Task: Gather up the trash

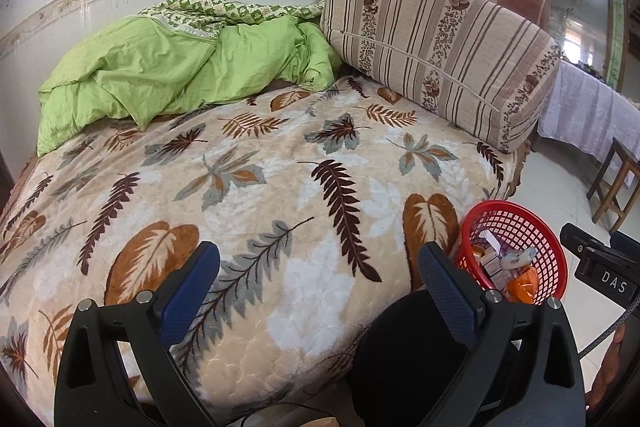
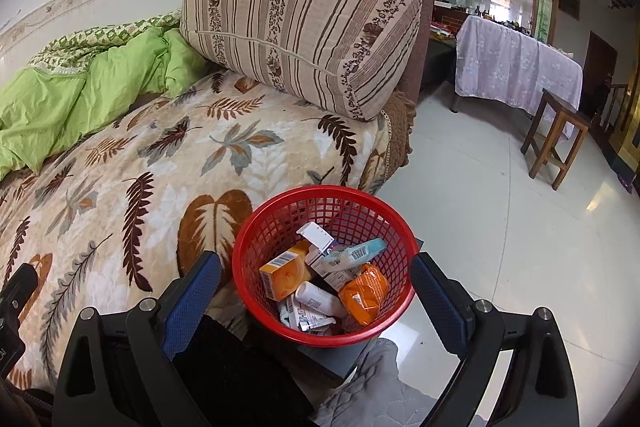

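Trash (image 2: 320, 279) heaped in red basket (image 2: 256, 231) beside bed, left gripper (image 1: 320, 291) and right gripper (image 2: 316, 291) spread wide, seemingly empty.

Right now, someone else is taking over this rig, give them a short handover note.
Left claw: open, empty, over the leaf-print bedspread.
Right claw: open, empty, above the red basket.
Basket stands beside the bed, holding an orange box, an orange packet, a white bottle and wrappers.
Done: that trash is in the basket.
Left: no loose trash shows on the bedspread; check around the green quilt and striped cushion.
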